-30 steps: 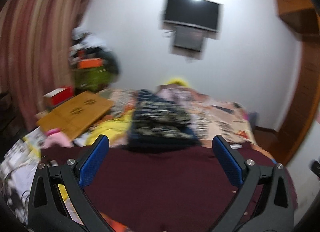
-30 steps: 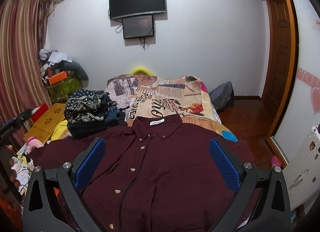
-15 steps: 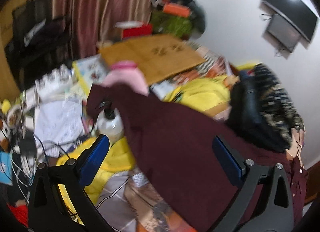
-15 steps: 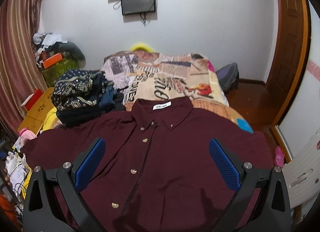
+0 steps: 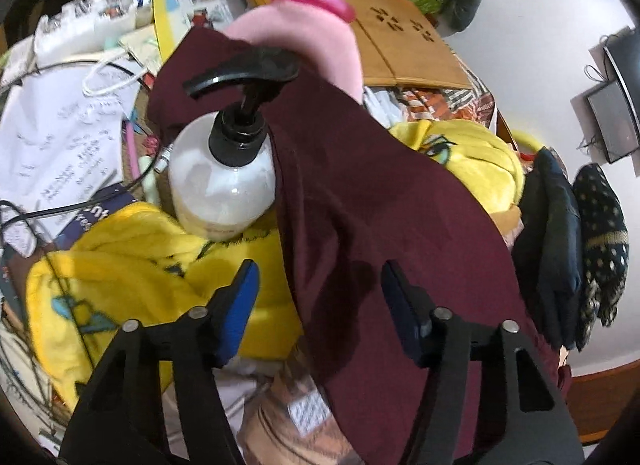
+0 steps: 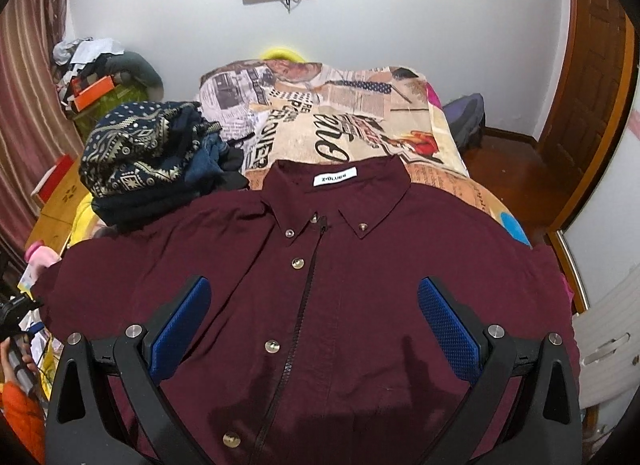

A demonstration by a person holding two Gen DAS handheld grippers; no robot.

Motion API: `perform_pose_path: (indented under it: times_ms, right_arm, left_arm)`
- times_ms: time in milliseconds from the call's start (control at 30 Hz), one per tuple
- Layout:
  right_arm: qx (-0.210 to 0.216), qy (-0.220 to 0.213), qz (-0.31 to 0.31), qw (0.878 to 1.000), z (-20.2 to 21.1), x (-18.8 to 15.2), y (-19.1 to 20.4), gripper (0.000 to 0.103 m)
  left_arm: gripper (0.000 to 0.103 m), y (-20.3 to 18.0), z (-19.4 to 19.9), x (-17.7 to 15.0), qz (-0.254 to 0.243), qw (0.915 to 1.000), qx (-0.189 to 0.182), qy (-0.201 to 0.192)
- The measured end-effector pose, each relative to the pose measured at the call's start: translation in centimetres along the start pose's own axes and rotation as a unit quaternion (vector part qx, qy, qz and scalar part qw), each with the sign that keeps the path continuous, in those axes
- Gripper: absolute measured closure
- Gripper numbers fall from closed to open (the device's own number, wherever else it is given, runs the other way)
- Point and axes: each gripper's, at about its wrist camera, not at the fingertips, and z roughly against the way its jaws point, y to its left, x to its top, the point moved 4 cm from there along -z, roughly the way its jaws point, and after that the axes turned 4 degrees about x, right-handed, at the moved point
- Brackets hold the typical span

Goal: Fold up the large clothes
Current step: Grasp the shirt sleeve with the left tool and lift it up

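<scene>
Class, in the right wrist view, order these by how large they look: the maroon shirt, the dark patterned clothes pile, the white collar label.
1. maroon shirt, which fills the lower frame and lies nearest the camera, so its lead is exaggerated
2. dark patterned clothes pile
3. white collar label, clearly smallest

Left gripper [image 5: 316, 289] with black angular arms, silver round screws, blue textured pads, right gripper [image 6: 314, 321] of same black frame, silver screws, blue dotted pads [image 6: 448, 321], orange sleeve [image 6: 20, 421] at lower left

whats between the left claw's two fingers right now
In the left wrist view, the maroon shirt sleeve runs between the open left claw fingers, not yet pinched.
</scene>
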Motion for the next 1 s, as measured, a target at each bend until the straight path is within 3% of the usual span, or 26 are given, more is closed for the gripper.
perform_pose_path:
  times_ms: [133,267,367,433,533,667,800,1000]
  right_arm:
    - [-0.004,0.008,-0.005,1.000,-0.5,0.0,-0.3,0.000]
    - [-0.007,0.011,-0.011,1.000,-0.7,0.1,-0.5,0.000]
    - [-0.006,0.012,-0.013,1.000,-0.7,0.1,-0.5,0.000]
    - [-0.007,0.011,-0.012,1.000,-0.5,0.1,-0.5,0.000]
    - [-0.006,0.010,-0.011,1.000,-0.2,0.0,-0.6,0.000]
    - [-0.003,0.004,-0.014,1.000,0.3,-0.1,-0.8,0.000]
    - [0.000,-0.001,-0.019,1.000,0.7,-0.4,-1.1,0.000]
    - [0.001,-0.008,-0.027,1.000,1.5,-0.8,-2.0,0.000]
  left_arm:
    - [0.058,0.6,-1.3,1.2,0.008,1.0000,0.004,-0.004]
    - [0.097,0.1,-1.8,2.0,-0.010,0.9996,0.022,-0.013]
    - [0.100,-1.5,-1.0,2.2,-0.056,0.9958,0.061,-0.039]
    - [0.100,-3.4,0.5,2.2,-0.100,0.9886,0.087,-0.071]
    - [0.100,-6.0,3.0,2.4,-0.140,0.9797,0.089,-0.113]
    - [0.100,-10.9,8.7,2.2,-0.190,0.9638,0.042,-0.182]
    - [0.100,-15.3,13.3,0.9,-0.228,0.9485,-0.015,-0.219]
    - [0.100,-22.7,19.8,-4.5,-0.312,0.9075,-0.105,-0.261]
